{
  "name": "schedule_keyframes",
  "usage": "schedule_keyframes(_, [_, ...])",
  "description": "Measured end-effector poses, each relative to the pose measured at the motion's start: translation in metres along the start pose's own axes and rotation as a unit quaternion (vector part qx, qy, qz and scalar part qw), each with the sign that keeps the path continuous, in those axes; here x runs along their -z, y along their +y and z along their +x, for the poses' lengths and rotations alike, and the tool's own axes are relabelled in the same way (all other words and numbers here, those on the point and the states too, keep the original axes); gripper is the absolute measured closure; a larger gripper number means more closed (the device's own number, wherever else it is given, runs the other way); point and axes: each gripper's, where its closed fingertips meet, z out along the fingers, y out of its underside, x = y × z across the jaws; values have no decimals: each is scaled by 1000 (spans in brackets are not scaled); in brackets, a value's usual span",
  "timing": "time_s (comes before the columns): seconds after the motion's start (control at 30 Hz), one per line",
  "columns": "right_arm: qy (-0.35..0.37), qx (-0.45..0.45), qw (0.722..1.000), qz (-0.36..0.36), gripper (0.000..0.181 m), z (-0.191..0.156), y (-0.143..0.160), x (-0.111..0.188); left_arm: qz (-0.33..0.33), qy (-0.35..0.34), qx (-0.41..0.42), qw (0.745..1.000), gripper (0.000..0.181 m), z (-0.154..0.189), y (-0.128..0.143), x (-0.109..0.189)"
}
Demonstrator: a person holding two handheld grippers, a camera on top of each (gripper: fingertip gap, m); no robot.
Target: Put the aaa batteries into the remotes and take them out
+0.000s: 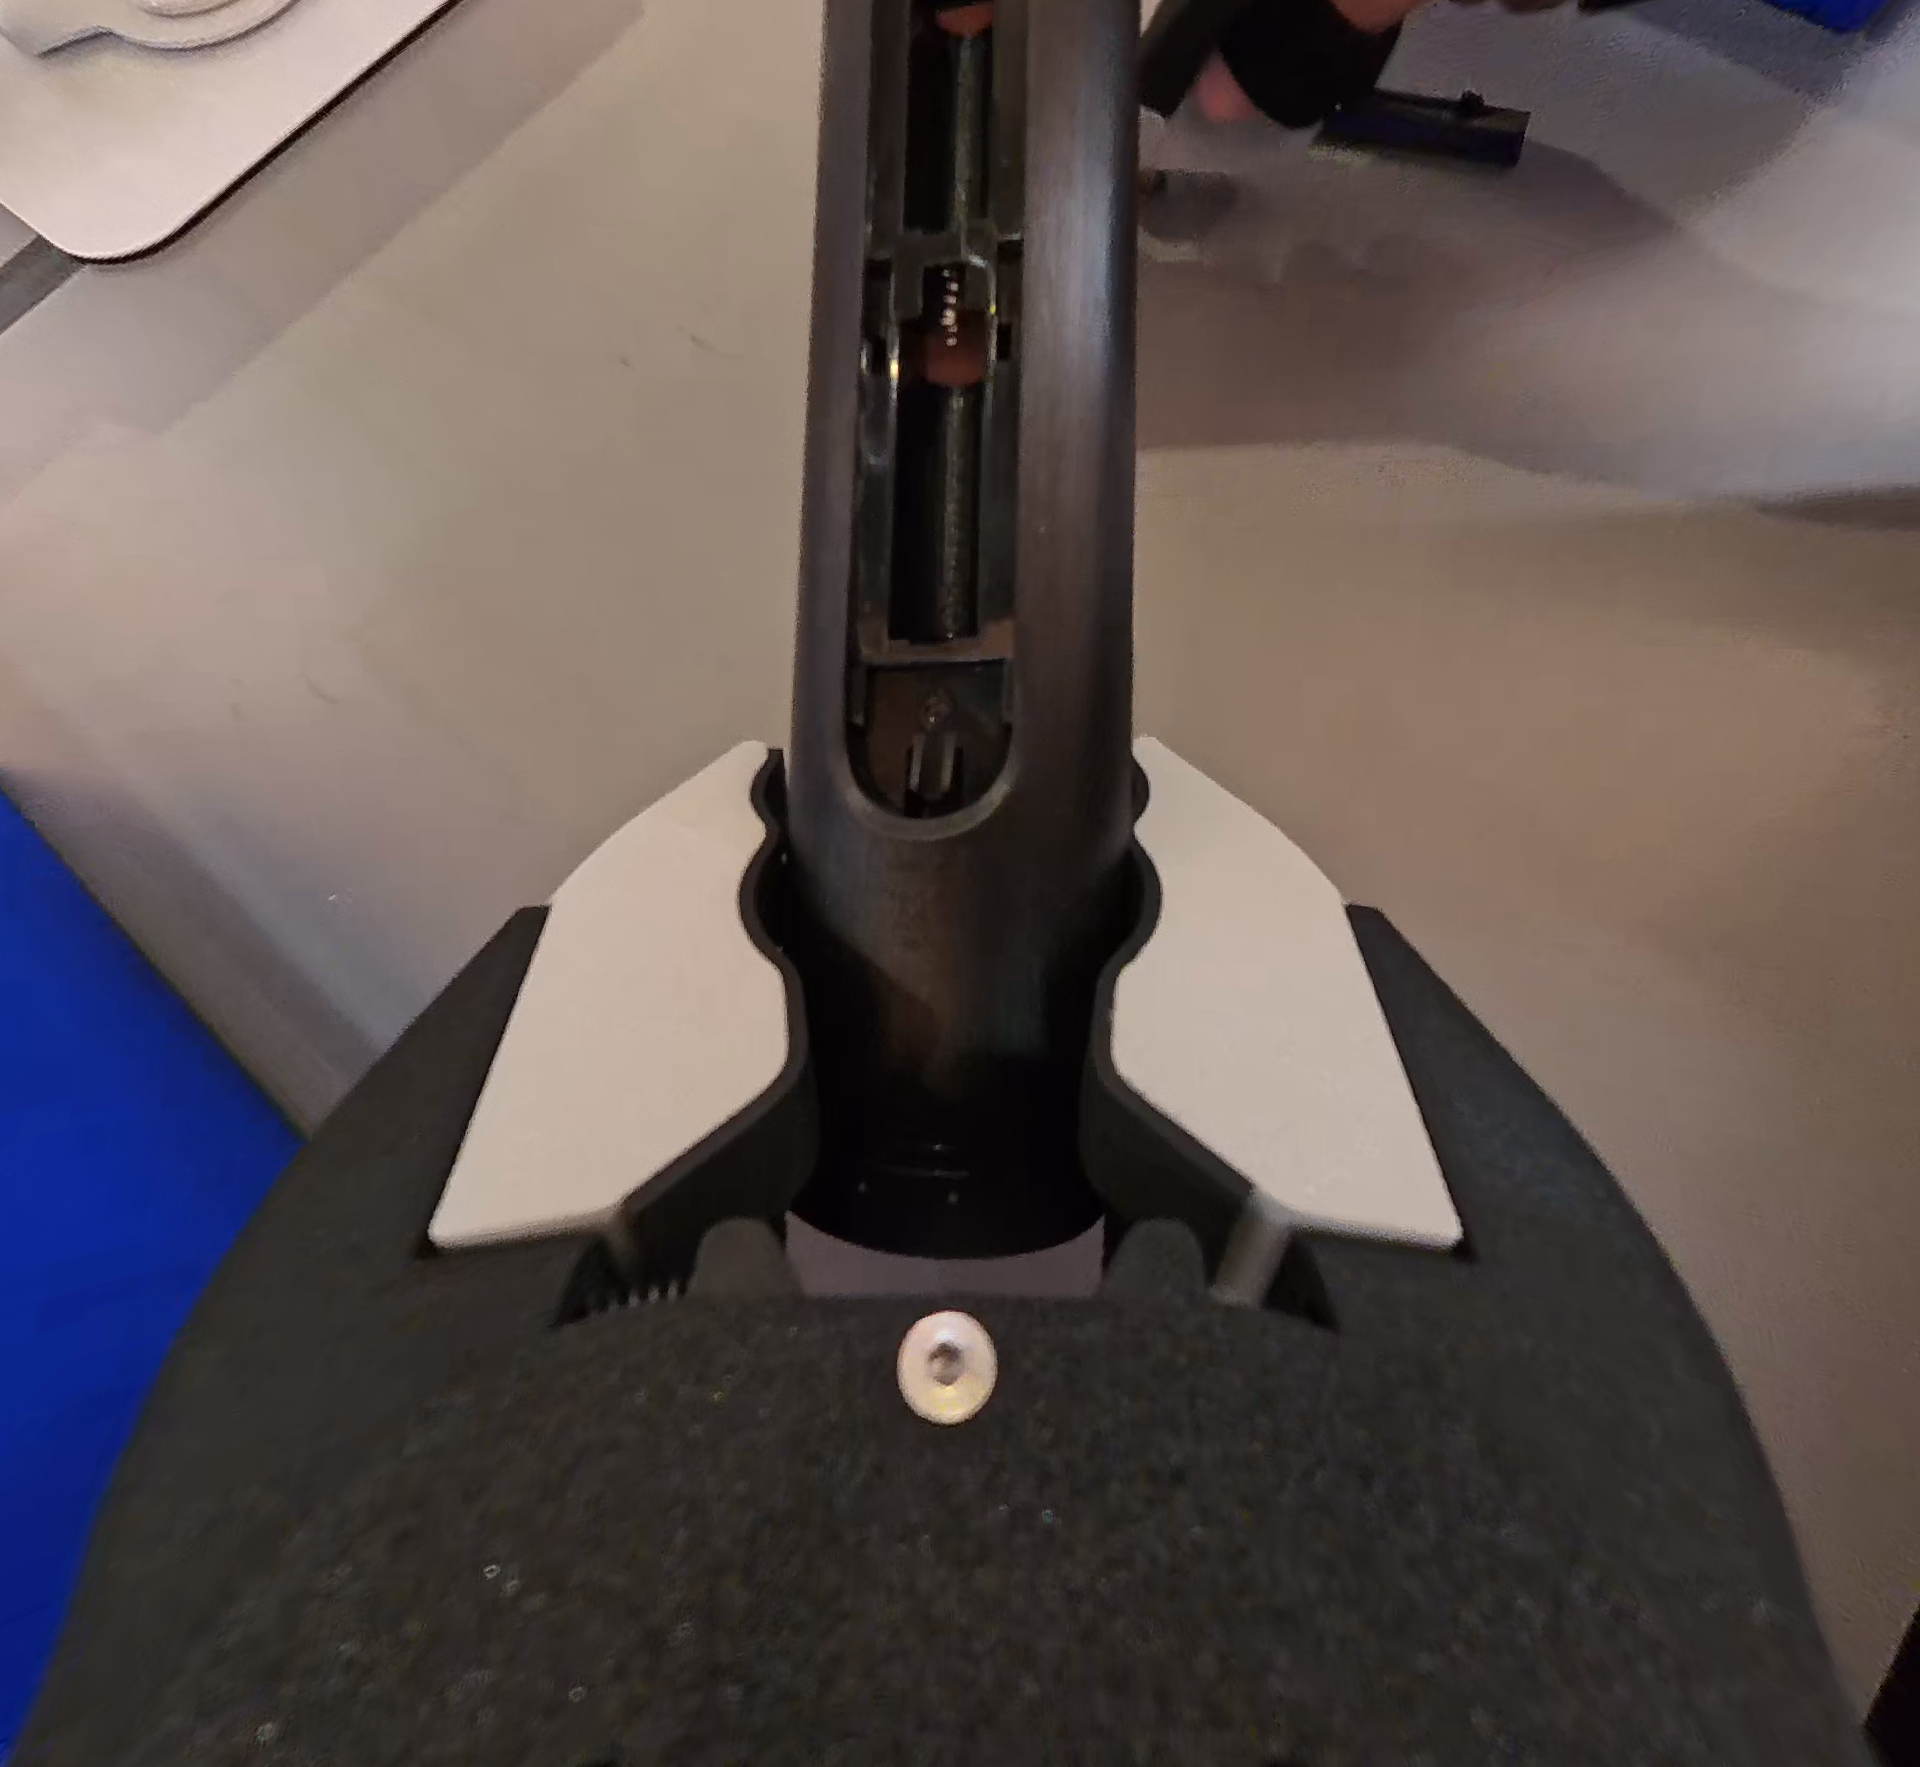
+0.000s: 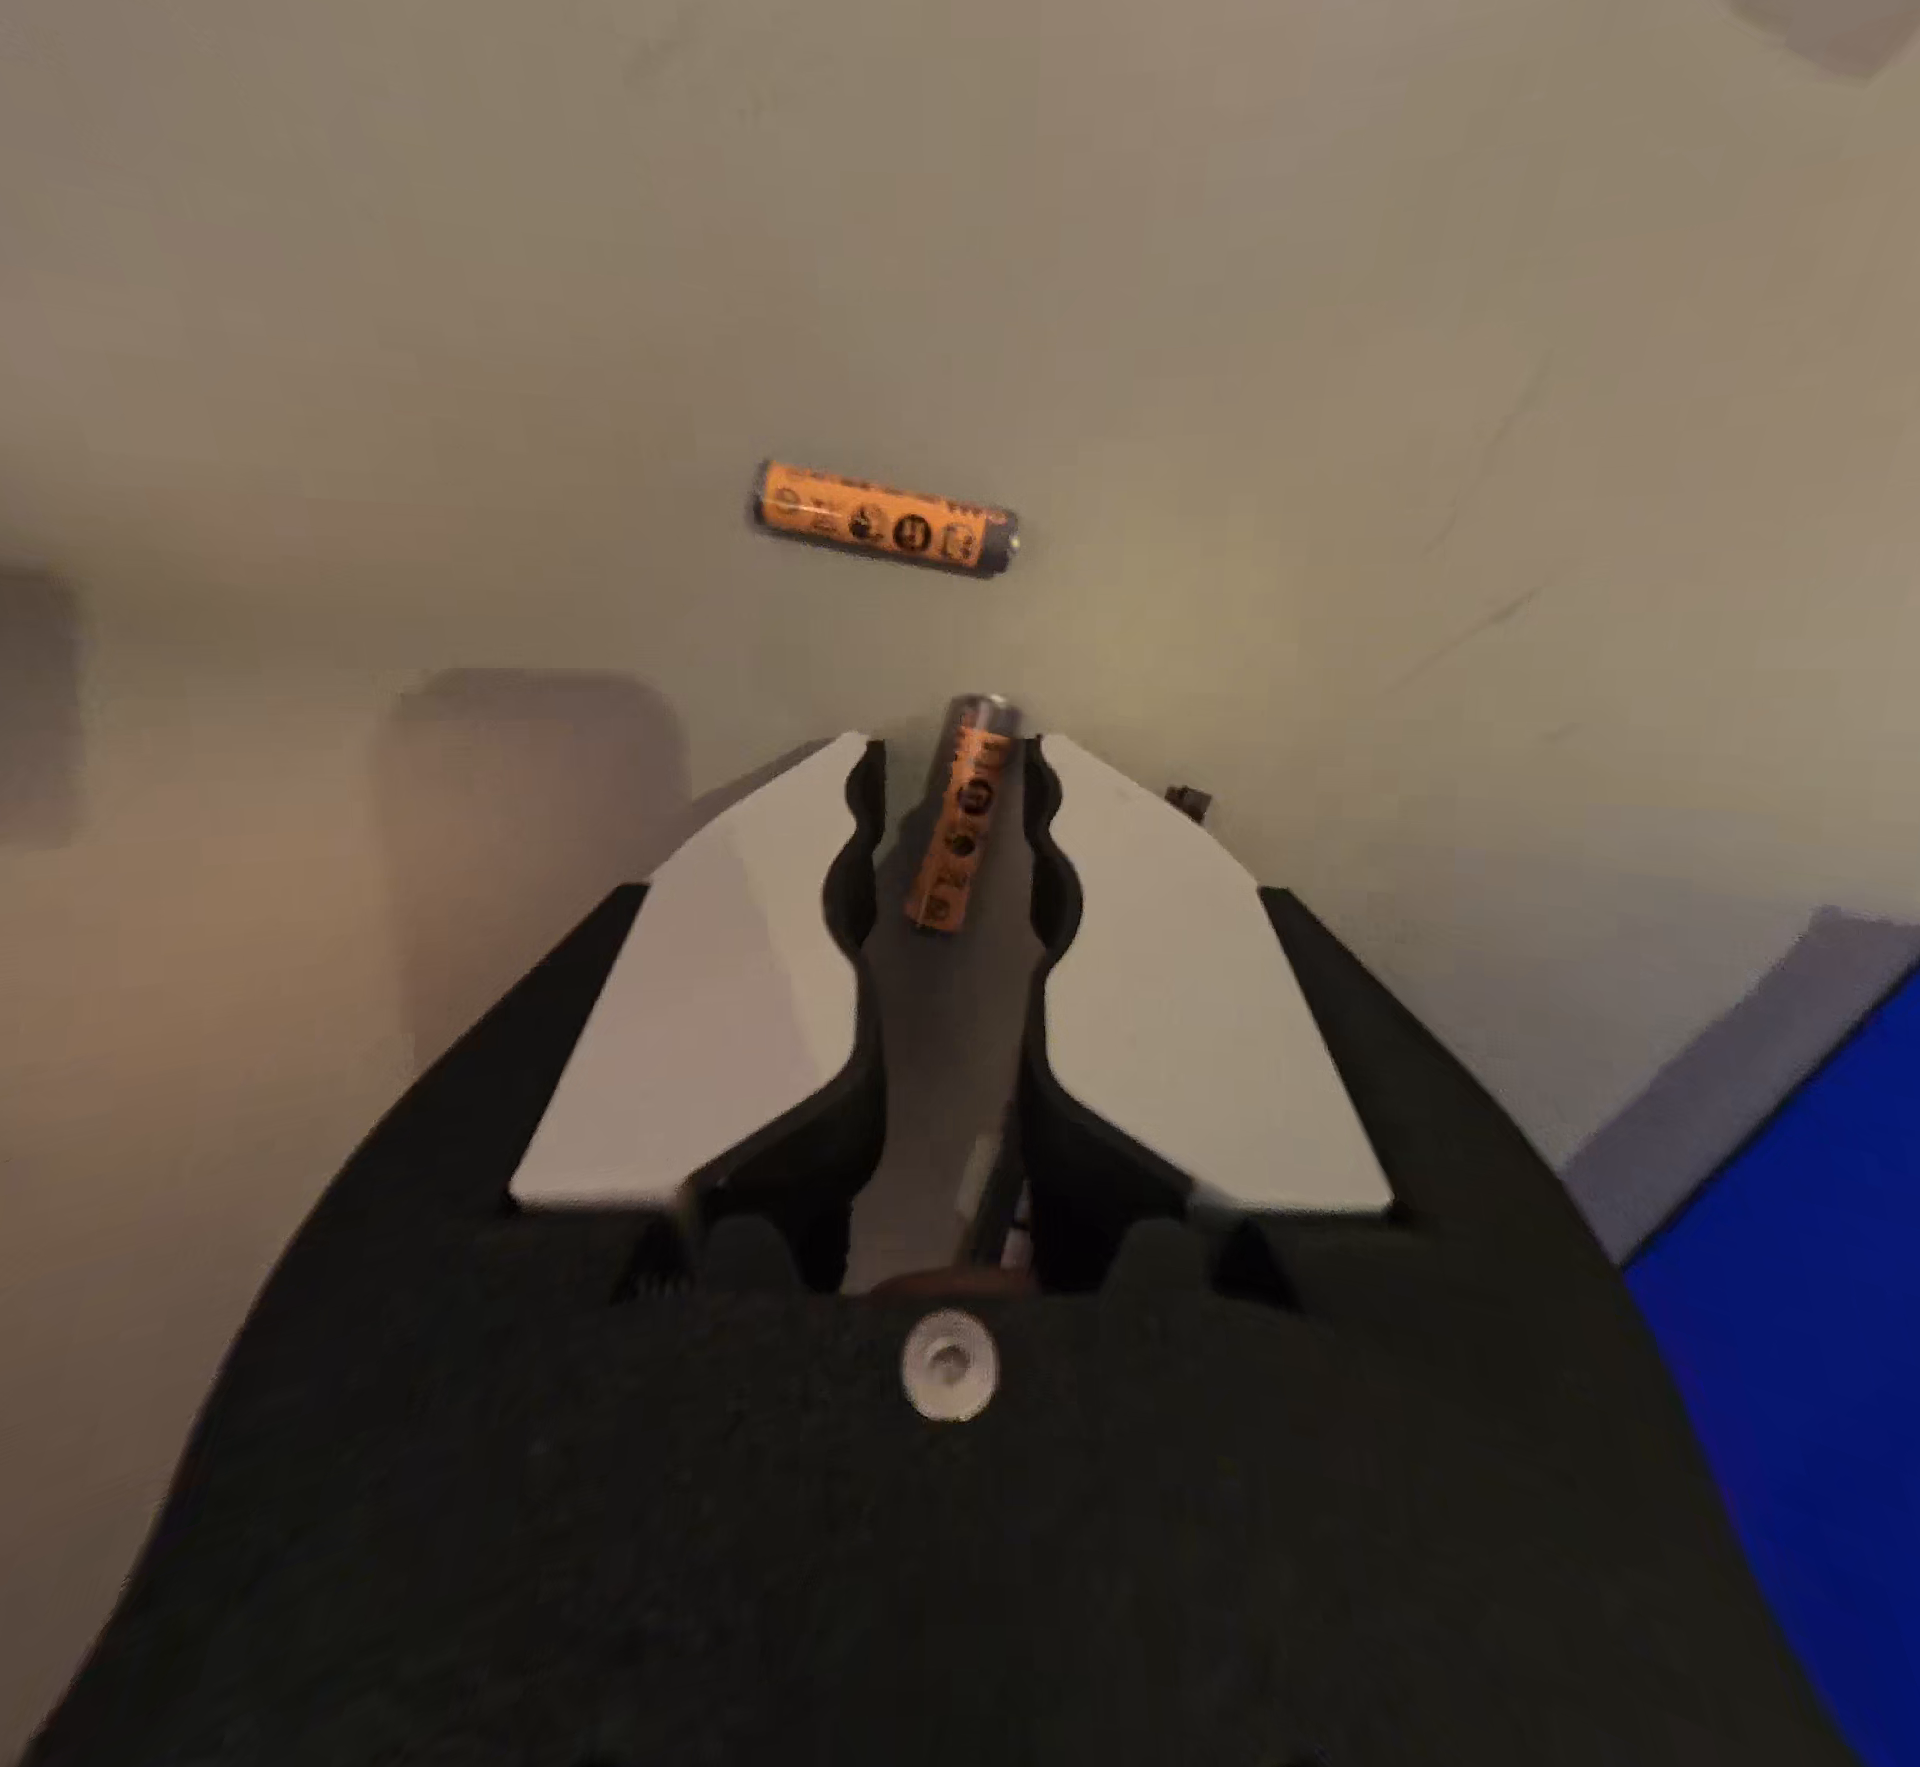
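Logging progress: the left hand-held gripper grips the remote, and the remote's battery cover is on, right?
Not quite. The left hand-held gripper does grip the remote, but the battery cover is off: the compartment lies open with its springs showing, as the left wrist view shows.

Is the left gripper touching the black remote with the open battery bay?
Touching. The left wrist view shows the left gripper with both fingers pressed against the black remote's sides, no gap visible.
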Motion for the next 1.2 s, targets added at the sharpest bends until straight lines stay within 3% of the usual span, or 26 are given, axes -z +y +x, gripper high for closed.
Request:
schedule_keyframes(0.17, [-9,-1,999,-32,153,4,7,4,-1,3,0,1000,121,1,0,0])
schedule_keyframes(0.27, [-38,9,999,-37,171,-3,7,1,-2,8,2,1000,121,1,1,-2])
schedule_keyframes(0.33, [-38,29,998,-35,171,-1,5,2,-7,11,-1,1000,121,2,3,-4])
schedule_keyframes(0.5, [-99,50,990,84,171,-8,-22,34,-20,19,-16,999,121,7,7,-7])
schedule_keyframes(0.6, [-192,29,965,177,171,-24,-45,70,-22,34,-35,999,121,12,4,-12])
schedule_keyframes(0.73, [-333,16,903,272,171,-47,-67,125,-25,57,-75,995,122,14,-6,-21])
schedule_keyframes(0.87, [-400,36,862,310,171,-63,-70,152,-22,100,-101,990,122,17,-17,-32])
schedule_keyframes(1.07, [-386,141,867,281,171,-83,-48,139,-33,140,-148,979,122,25,-38,-34])
schedule_keyframes(1.2, [-399,151,856,293,171,-84,-43,145,-58,151,-183,970,122,25,-41,-30])
